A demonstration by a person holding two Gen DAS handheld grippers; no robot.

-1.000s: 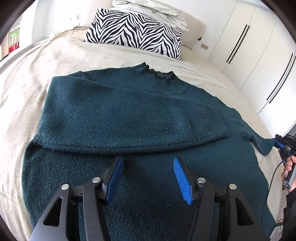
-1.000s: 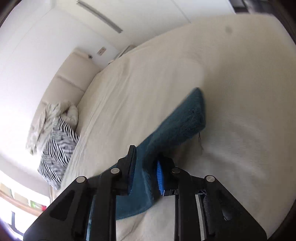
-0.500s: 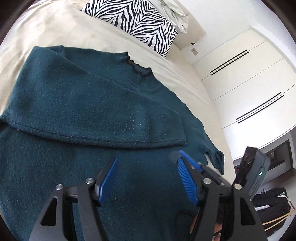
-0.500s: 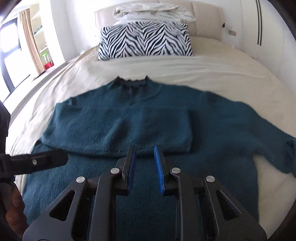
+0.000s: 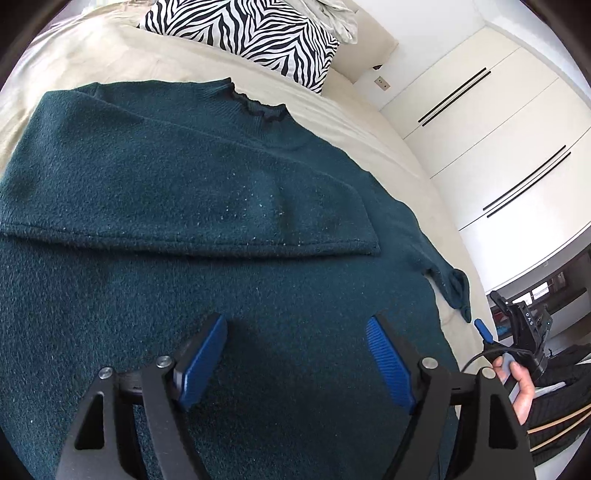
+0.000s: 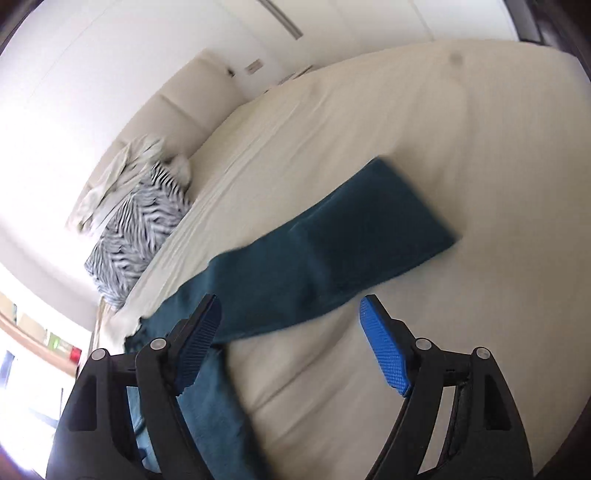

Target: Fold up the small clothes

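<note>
A beige bed (image 5: 122, 55) carries the teal sweater (image 5: 184, 184), one sleeve folded across its chest. Both jaws have just been opening: left gripper (image 5: 295, 354) spread above the hem, right gripper (image 6: 290, 339) spread, empty, near the outstretched sleeve (image 6: 369, 229). Next probably: pinch that cuff and fold inward.

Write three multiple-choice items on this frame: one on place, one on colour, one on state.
1. Where does the zebra pillow lie?
A. on the sweater
B. beyond the sweater's collar
C. on the floor

2. What colour is the sweater?
A. dark teal
B. red
C. white

3. How does the right gripper stand?
A. shut on the sleeve
B. shut, empty
C. open

Key: 1 B, the pillow sits past the collar near the headboard. 2 A, the knit is dark teal. 3 C, its jaws have just been opening and stand apart, the sleeve lying flat ahead of them.
</note>
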